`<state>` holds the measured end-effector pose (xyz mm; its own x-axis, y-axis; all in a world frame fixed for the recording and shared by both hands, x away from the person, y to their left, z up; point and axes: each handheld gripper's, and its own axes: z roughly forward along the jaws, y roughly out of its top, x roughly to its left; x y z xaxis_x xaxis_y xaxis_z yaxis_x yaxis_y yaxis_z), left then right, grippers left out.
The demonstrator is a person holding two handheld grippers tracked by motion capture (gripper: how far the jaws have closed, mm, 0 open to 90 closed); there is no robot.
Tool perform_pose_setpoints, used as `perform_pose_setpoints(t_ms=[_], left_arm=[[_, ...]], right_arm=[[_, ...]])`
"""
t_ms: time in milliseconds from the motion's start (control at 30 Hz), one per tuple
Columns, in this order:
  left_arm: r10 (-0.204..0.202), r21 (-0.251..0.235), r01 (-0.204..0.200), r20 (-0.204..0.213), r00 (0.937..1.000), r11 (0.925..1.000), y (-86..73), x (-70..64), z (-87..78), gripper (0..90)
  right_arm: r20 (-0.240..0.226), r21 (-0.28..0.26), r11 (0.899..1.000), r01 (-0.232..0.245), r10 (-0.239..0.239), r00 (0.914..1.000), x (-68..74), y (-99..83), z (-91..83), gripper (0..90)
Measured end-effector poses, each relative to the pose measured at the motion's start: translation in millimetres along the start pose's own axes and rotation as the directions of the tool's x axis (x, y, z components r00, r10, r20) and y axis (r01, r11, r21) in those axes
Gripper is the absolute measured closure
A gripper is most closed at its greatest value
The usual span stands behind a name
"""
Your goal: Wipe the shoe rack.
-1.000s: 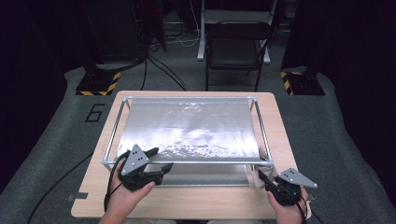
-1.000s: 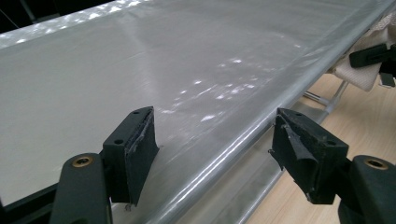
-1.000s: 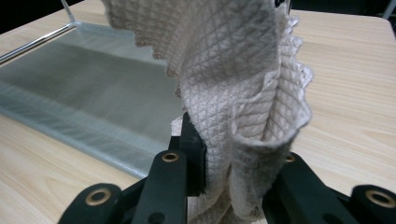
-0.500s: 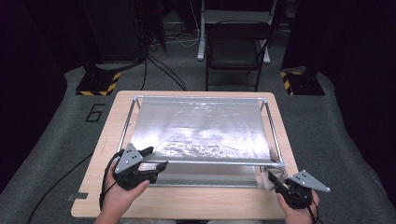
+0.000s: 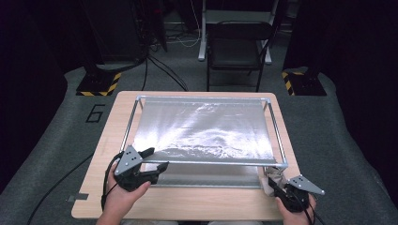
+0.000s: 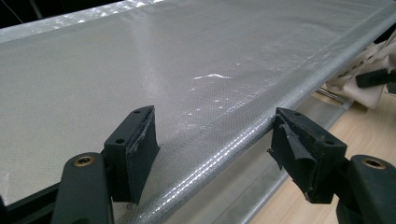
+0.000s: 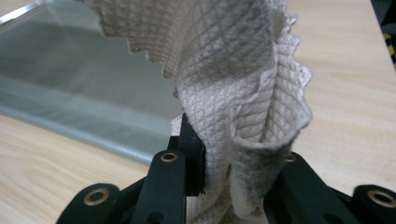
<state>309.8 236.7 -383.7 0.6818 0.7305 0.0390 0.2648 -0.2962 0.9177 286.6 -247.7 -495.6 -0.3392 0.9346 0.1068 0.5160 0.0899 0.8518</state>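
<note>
A light wooden table (image 5: pixel 197 206) carries a wide metal-tube frame with a shiny silver mesh sheet (image 5: pixel 206 131) stretched over it. The left gripper (image 5: pixel 152 161) has its jaws spread apart astride the frame's near edge. At the frame's near right corner, the right gripper (image 5: pixel 277 187) is clamped on a crumpled beige quilted cloth (image 7: pixel 243 93) with pinked edges, standing up between its jaws.

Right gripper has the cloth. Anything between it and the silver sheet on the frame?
Nothing visible does. The right gripper is shut on the cloth at the near right corner of the frame, and the silver sheet lies bare. The left gripper sits open at the near left edge, away from that corner.
</note>
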Motion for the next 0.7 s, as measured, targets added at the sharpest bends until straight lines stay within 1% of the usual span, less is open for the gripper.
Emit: perform_pose_setpoints(t_ms=[33, 67, 133, 167, 200, 233, 267, 300, 400, 433, 467, 500, 533, 567, 600, 633, 700], left_arm=[[0.001, 0.000, -0.001, -0.001, 1.0000, 1.0000, -0.1, 0.0, 0.0, 31.4], [0.000, -0.001, 0.000, -0.001, 1.0000, 1.0000, -0.1, -0.1, 0.0, 31.4], [-0.004, -0.002, 0.004, 0.001, 1.0000, 1.0000, 0.0, -0.5, 0.4, 31.4], [-0.004, 0.001, 0.004, 0.004, 1.0000, 1.0000, 0.2, -1.1, 0.5, 31.4], [0.000, 0.001, 0.000, 0.005, 1.0000, 1.0000, 0.3, -2.3, 1.0, 31.5], [0.002, 0.002, -0.002, 0.006, 1.0000, 1.0000, 0.4, -3.0, 1.2, 31.6], [0.004, 0.002, -0.004, 0.006, 1.0000, 1.0000, 0.4, -3.9, 1.5, 31.6], [0.003, 0.003, -0.003, 0.006, 1.0000, 1.0000, 0.5, -4.2, 1.6, 31.6], [0.005, 0.004, -0.005, 0.001, 1.0000, 1.0000, 1.0, -5.1, 2.0, 31.6], [0.004, 0.007, -0.004, 0.000, 1.0000, 1.0000, 1.2, -5.6, 1.8, 31.6], [0.004, 0.009, -0.004, 0.000, 1.0000, 1.0000, 1.4, -5.7, 1.7, 31.6], [0.004, 0.010, -0.004, 0.001, 1.0000, 0.9999, 1.5, -5.5, 1.8, 31.6], [0.002, 0.007, -0.002, -0.001, 1.0000, 1.0000, 1.5, -5.7, 2.2, 31.6], [0.002, 0.009, -0.002, 0.000, 1.0000, 1.0000, 1.6, -5.6, 2.1, 31.6], [0.002, 0.008, -0.002, -0.001, 1.0000, 1.0000, 1.5, -5.8, 2.0, 31.6], [0.003, 0.006, -0.003, -0.002, 1.0000, 1.0000, 1.1, -5.9, 1.9, 31.6], [0.002, 0.000, -0.002, -0.005, 1.0000, 1.0000, 0.4, -6.2, 1.6, 31.7]], right_arm=[[0.020, 0.009, 1.000, -0.001, 0.001, 0.9998, 0.7, -2.9, 2.4, 75.2], [0.029, 0.016, 1.000, 0.001, -0.002, 0.9996, 0.5, -5.5, 4.3, 75.1], [0.024, 0.037, 0.999, 0.003, -0.004, 0.9997, -0.7, -8.8, 4.0, 74.7], [0.029, 0.041, 0.999, -0.005, 0.004, 0.9996, -0.3, -9.4, 3.2, 74.5], [0.029, 0.044, 0.999, 0.008, -0.010, 0.9995, -1.0, -9.8, 2.0, 74.4], [0.036, 0.043, 0.999, 0.008, -0.010, 0.9993, -1.3, -10.3, 0.6, 74.4], [0.032, 0.049, 0.999, 0.004, -0.005, 0.9995, -1.9, -10.6, -1.3, 74.3], [0.040, 0.049, 0.999, 0.001, -0.003, 0.9992, -2.6, -11.3, -3.4, 74.0], [0.030, 0.058, 0.998, -0.016, 0.014, 0.9995, -4.4, -13.5, -9.1, 74.6], [0.046, 0.052, 0.998, -0.023, 0.020, 0.9987, -3.9, -15.0, -10.8, 75.1], [0.049, 0.047, 0.998, -0.036, 0.034, 0.9982, -3.1, -16.5, -13.1, 76.6], [0.054, 0.059, 0.997, -0.042, 0.039, 0.9978, -2.8, -17.7, -16.6, 77.9], [0.072, 0.058, 0.997, -0.049, 0.045, 0.9964, -1.7, -19.0, -19.8, 79.0], [0.069, 0.054, 0.997, -0.048, 0.044, 0.9967, -1.8, -20.8, -23.4, 80.0], [0.091, 0.051, 0.997, -0.060, 0.055, 0.9943, 0.2, -22.0, -27.1, 80.7], [0.079, 0.045, 0.997, -0.058, 0.054, 0.9954, 1.8, -22.3, -31.2, 81.1], [0.068, 0.035, 0.999, -0.027, 0.025, 0.9974, 9.2, -20.8, -36.1, 81.5]])
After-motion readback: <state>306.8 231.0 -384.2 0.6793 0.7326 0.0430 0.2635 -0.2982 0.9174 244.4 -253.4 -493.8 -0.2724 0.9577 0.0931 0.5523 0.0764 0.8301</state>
